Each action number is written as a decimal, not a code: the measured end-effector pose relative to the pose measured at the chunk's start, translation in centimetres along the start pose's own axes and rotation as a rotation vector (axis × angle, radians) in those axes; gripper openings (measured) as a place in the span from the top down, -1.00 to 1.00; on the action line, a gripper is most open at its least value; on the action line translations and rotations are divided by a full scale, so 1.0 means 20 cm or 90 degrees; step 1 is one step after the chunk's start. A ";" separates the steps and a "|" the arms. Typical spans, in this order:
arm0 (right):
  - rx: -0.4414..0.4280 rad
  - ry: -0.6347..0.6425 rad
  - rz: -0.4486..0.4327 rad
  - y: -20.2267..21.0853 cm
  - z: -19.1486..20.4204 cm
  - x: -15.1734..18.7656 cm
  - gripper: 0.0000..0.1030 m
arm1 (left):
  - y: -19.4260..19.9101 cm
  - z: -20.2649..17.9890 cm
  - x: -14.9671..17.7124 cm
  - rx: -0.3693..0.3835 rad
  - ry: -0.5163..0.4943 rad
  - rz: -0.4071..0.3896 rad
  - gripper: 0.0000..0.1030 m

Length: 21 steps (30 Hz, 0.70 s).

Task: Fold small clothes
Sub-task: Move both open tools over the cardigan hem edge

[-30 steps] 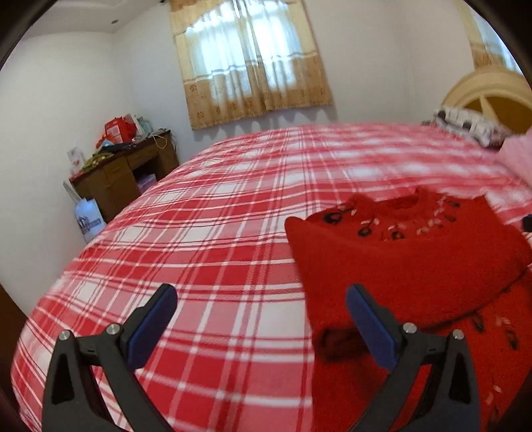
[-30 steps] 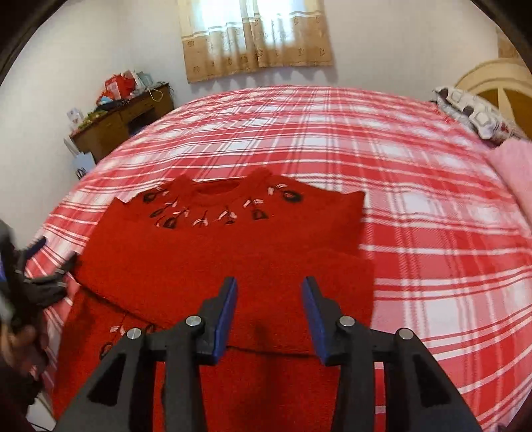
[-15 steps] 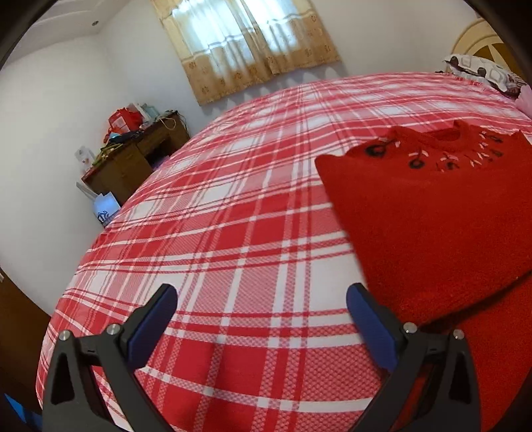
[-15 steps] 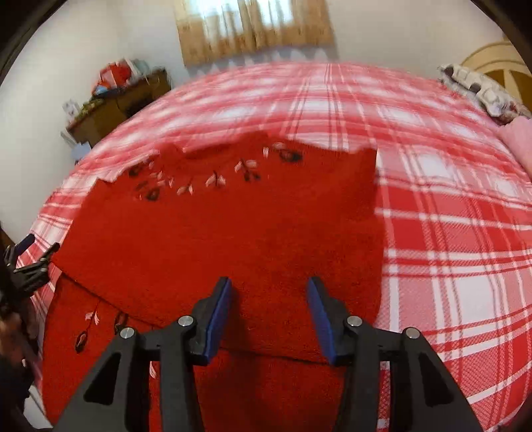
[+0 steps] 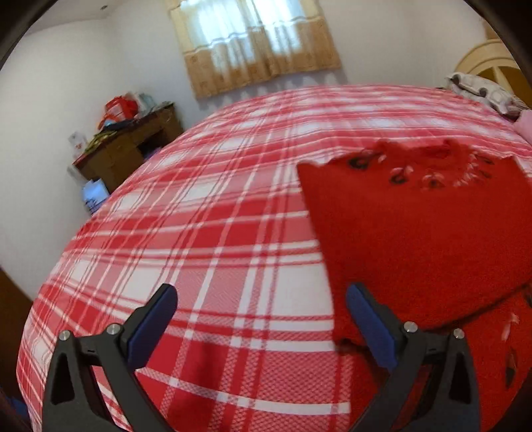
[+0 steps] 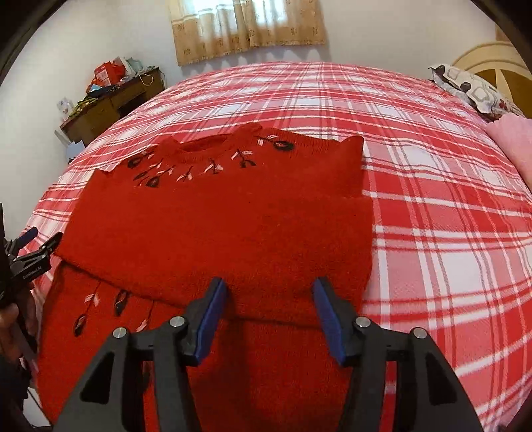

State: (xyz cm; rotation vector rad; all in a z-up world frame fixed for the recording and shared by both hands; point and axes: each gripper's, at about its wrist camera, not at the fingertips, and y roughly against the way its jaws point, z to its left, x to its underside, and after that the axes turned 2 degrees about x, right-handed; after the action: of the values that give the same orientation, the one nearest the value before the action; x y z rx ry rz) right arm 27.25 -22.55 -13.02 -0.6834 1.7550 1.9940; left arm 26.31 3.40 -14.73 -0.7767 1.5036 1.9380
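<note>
A red knitted sweater [image 6: 212, 226] with flower embroidery at the collar lies flat on the plaid bed [image 6: 432, 199], its sleeves folded across the body. My right gripper [image 6: 269, 286] hovers over the sweater's lower middle, its jaws opening, and the blue pads press on nothing. In the left wrist view the same sweater [image 5: 432, 232] fills the right side. My left gripper [image 5: 262, 300] stands wide open at its left edge, right finger over the knit, left finger over bare sheet. The right wrist view also shows the left gripper [image 6: 46, 234] at the far left.
A wooden desk [image 5: 129, 153] piled with clutter stands by the wall left of the bed. A patterned pillow [image 6: 475, 89] and a pink cloth [image 6: 512, 139] lie at the right, by the headboard [image 6: 488, 59]. A curtained window [image 6: 246, 26] is behind.
The right gripper's jaws have spread wider and it has sunk closer to the sweater. The left gripper has dropped nearer the bed and still stands wide open.
</note>
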 end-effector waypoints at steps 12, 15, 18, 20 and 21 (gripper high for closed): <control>-0.013 -0.016 -0.013 0.27 0.05 0.23 -0.11 | 0.34 0.05 0.10 0.073 0.003 -0.019 -1.00; -0.017 -0.010 -0.012 0.33 0.07 0.30 -0.12 | 0.43 0.03 0.13 0.091 0.002 -0.027 -1.00; -0.023 -0.007 -0.013 0.38 0.09 0.37 -0.13 | 0.49 0.03 0.16 0.115 0.006 -0.019 -1.00; -0.028 -0.004 -0.010 0.40 0.10 0.42 -0.13 | 0.52 0.03 0.19 0.122 0.010 -0.016 -1.00; -0.029 -0.002 -0.010 0.42 0.10 0.44 -0.13 | 0.53 0.04 0.21 0.124 0.010 -0.016 -1.00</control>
State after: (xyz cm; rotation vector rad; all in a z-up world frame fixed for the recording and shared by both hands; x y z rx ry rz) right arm 15.12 -21.91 -11.41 -0.7064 1.7013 2.0296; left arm 15.66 2.20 -10.76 -0.7231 1.6550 1.7399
